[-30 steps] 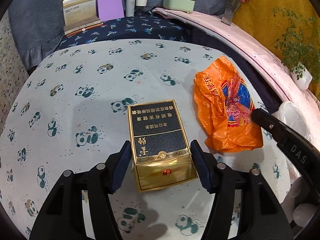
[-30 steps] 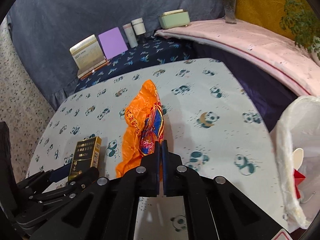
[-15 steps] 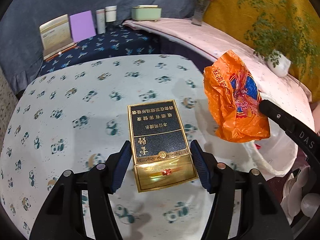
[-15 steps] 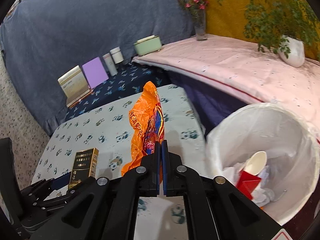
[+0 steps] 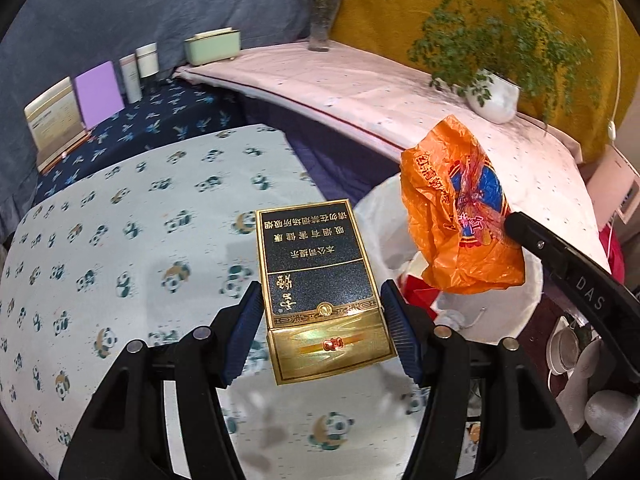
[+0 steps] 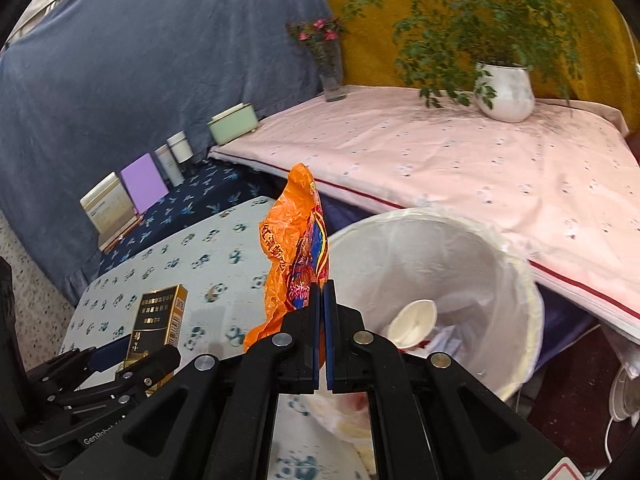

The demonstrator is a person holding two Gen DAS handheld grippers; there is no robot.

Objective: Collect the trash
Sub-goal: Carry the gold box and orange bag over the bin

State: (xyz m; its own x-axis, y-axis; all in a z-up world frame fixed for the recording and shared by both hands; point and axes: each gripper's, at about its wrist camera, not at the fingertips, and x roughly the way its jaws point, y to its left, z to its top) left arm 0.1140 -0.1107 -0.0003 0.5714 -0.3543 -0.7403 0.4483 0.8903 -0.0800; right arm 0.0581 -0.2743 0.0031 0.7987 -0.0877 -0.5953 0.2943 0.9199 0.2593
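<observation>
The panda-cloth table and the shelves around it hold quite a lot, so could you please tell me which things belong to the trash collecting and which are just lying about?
Part of the job:
- gold cigarette box, clamped in the left hand-held gripper
- orange plastic bag, pinched in the right hand-held gripper
- white-lined bin

Just lying about:
- potted plant
- flower vase
- green box
- purple card

Bin (image 6: 516, 292) right of table (image 5: 120, 240); cup (image 6: 414, 322) in bin; plant (image 6: 506, 88) behind bin.

Both held items now hang off the panda cloth: the orange bag (image 5: 460, 216) over the white bin (image 6: 460, 264), the gold box (image 5: 320, 288) at its rim.
</observation>
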